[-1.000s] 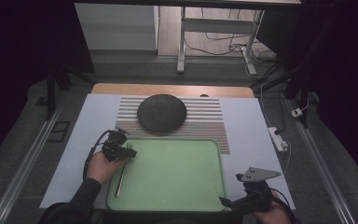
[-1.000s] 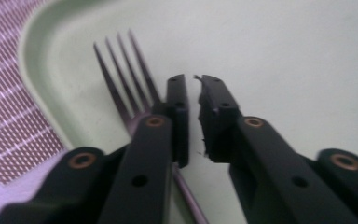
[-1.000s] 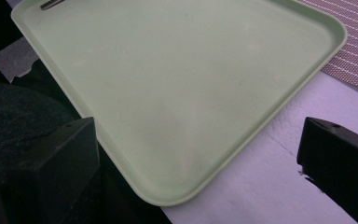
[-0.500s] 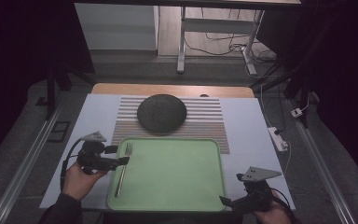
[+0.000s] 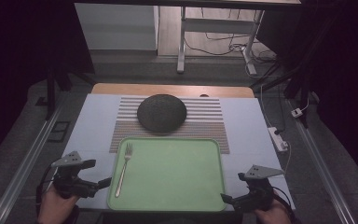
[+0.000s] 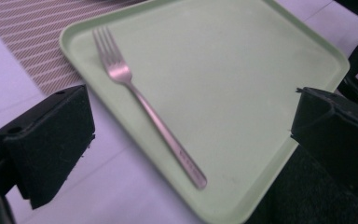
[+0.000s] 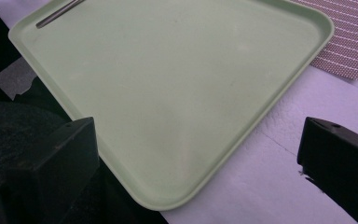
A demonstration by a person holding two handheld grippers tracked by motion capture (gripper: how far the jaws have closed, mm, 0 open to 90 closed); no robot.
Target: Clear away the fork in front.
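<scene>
The room is dim, its sides lost in darkness. A table with a wooden far edge point(image 5: 172, 89) carries a pale sheet point(image 5: 93, 121). Beyond it the grey floor point(image 5: 135, 70) runs to a white cabinet point(image 5: 116, 25) and the metal legs of a stand point(image 5: 182, 39), with loose cables point(image 5: 223, 39) on a lighter strip of floor. A white power strip point(image 5: 278, 138) lies right of the table. Metal rails point(image 5: 25, 163) flank both sides.

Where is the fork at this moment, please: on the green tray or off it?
On it. The fork lies flat along the left edge of the green tray, tines toward the striped mat, free of the open left gripper.
</scene>
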